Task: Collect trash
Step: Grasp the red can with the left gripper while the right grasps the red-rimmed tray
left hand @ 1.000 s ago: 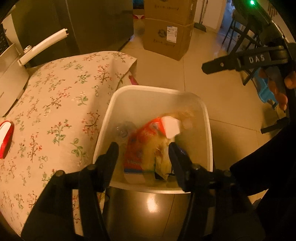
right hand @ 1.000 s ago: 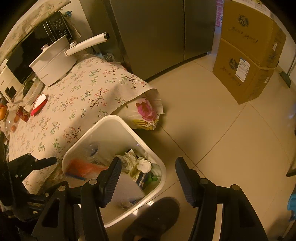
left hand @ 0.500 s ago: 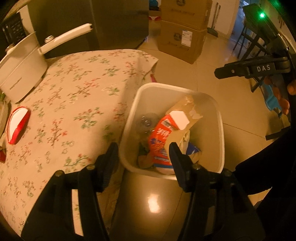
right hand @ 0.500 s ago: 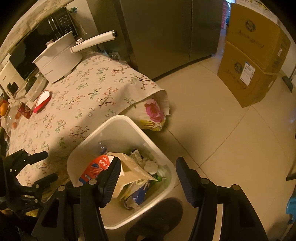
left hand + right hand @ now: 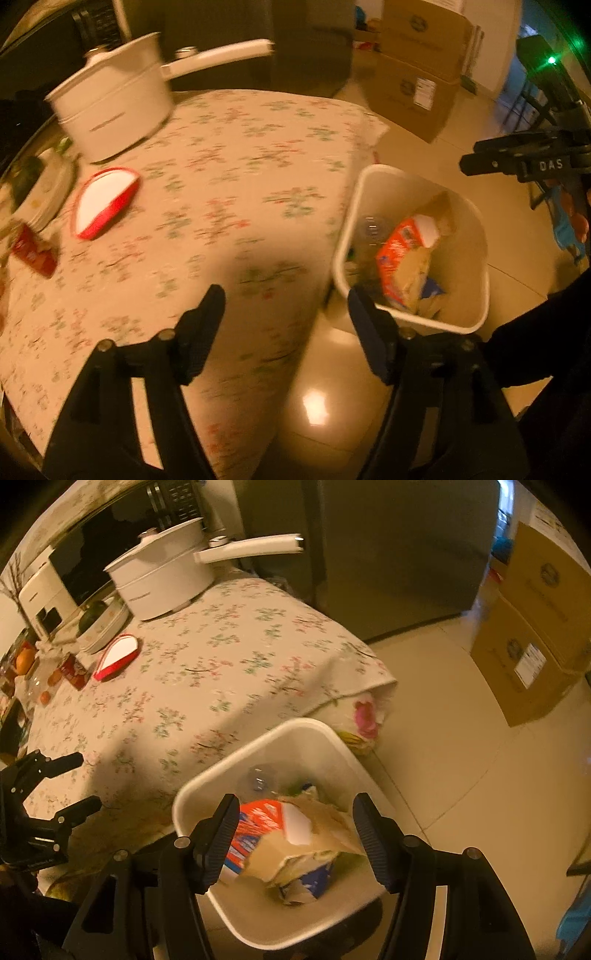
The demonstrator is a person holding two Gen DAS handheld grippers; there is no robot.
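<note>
A white trash bin point(image 5: 480, 266) stands on the floor against the table's edge. In it lie an orange-and-white carton point(image 5: 400, 254), a brown paper bag point(image 5: 321, 834) and a clear plastic piece point(image 5: 258, 779). My left gripper point(image 5: 286, 317) hangs above the table's edge, left of the bin. Its jaws are opening and nothing is between them. My right gripper point(image 5: 295, 823) hovers over the bin, above the carton and clear of it. Its jaws are also opening and hold nothing. A red-and-white wrapper point(image 5: 107, 201) lies on the floral tablecloth point(image 5: 229, 177).
A white pot with a long handle point(image 5: 166, 579) stands at the table's far end, before a microwave point(image 5: 92, 565). Plates, a red packet point(image 5: 35, 253) and small fruit crowd the table's left end. Cardboard boxes point(image 5: 532, 646) stand on the tiled floor point(image 5: 461, 738) beyond.
Both grippers have moved from over the bin towards the table, the left one farther. The carton and paper bag have settled in the bin. The left jaws stand wider.
</note>
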